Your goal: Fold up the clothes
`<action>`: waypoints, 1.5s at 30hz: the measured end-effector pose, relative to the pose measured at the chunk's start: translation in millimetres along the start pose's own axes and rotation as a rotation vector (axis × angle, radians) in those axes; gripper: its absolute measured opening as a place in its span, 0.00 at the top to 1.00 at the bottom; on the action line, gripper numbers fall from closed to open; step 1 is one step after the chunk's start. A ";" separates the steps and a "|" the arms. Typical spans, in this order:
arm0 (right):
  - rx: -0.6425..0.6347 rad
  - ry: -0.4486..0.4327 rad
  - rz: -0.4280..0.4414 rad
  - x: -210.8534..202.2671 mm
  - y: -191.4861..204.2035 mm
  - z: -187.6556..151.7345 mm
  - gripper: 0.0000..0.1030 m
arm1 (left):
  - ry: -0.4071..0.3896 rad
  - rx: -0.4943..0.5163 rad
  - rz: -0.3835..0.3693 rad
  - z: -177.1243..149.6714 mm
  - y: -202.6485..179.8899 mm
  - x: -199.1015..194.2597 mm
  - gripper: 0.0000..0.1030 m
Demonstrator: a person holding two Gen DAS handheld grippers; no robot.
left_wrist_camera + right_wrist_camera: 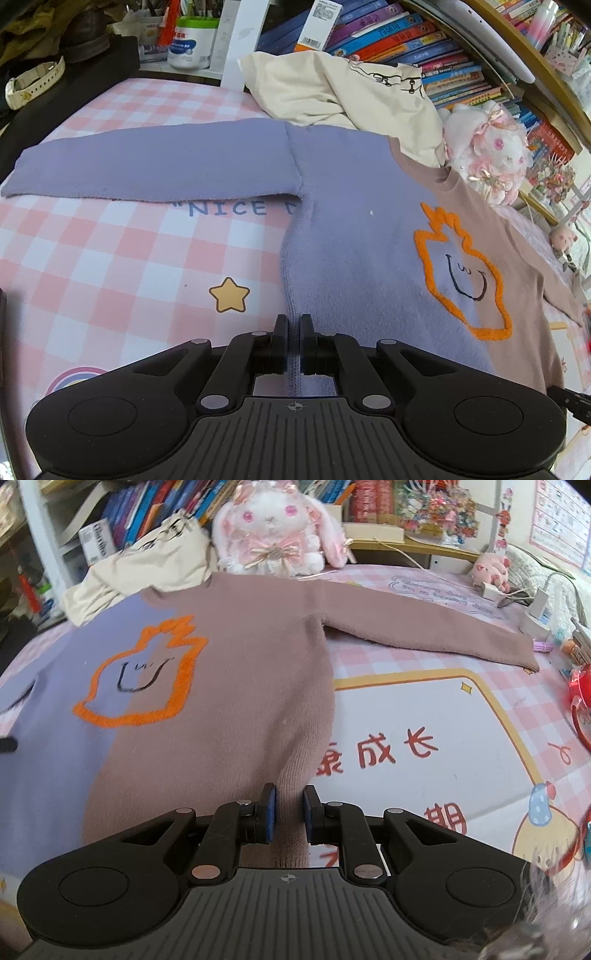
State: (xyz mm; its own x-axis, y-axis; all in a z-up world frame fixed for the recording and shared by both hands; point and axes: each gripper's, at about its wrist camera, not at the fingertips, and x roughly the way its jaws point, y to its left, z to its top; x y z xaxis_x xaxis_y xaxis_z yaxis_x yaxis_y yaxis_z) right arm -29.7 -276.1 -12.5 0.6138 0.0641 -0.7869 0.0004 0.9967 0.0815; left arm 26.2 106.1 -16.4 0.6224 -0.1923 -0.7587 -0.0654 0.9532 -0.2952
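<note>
A two-tone sweater (354, 229) lies flat on the checked cover, lilac on its left half and brown on its right (236, 672), with an orange flame face on the chest. Its lilac sleeve (147, 166) stretches out to the left; the brown sleeve (424, 627) stretches out to the right. My left gripper (294, 325) is shut on the lilac bottom corner of the sweater, a ridge of knit pinched between its pads. At the brown bottom corner, my right gripper (289, 797) is shut on a fold of the hem.
A cream garment (332, 92) lies bunched beyond the sweater's collar. A pink plush rabbit (273, 528) sits at the back, with bookshelves (424, 40) behind. Small plugs and a plush pig (491, 568) lie far right, a red item (580, 686) at the right edge.
</note>
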 end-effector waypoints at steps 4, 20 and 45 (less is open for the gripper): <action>-0.021 0.010 0.005 -3.1 1.8 -3.0 0.86 | -0.006 0.006 0.001 -0.7 -0.7 -0.1 0.96; -0.108 -0.059 -0.034 -2.9 37.7 45.3 0.32 | -0.149 0.031 0.071 -15.5 -16.8 -49.0 0.25; -0.245 -0.013 0.149 15.8 45.1 44.5 0.24 | -0.162 0.033 0.249 -44.4 -57.3 -66.8 0.16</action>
State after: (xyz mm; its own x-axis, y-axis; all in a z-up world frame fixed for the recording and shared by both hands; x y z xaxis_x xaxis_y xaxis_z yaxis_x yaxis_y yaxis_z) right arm 15.2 -232.4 5.9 0.6030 0.2115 -0.7692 -0.2801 0.9590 0.0441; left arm -46.3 54.0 25.4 0.7072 0.0852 -0.7018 -0.2073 0.9741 -0.0907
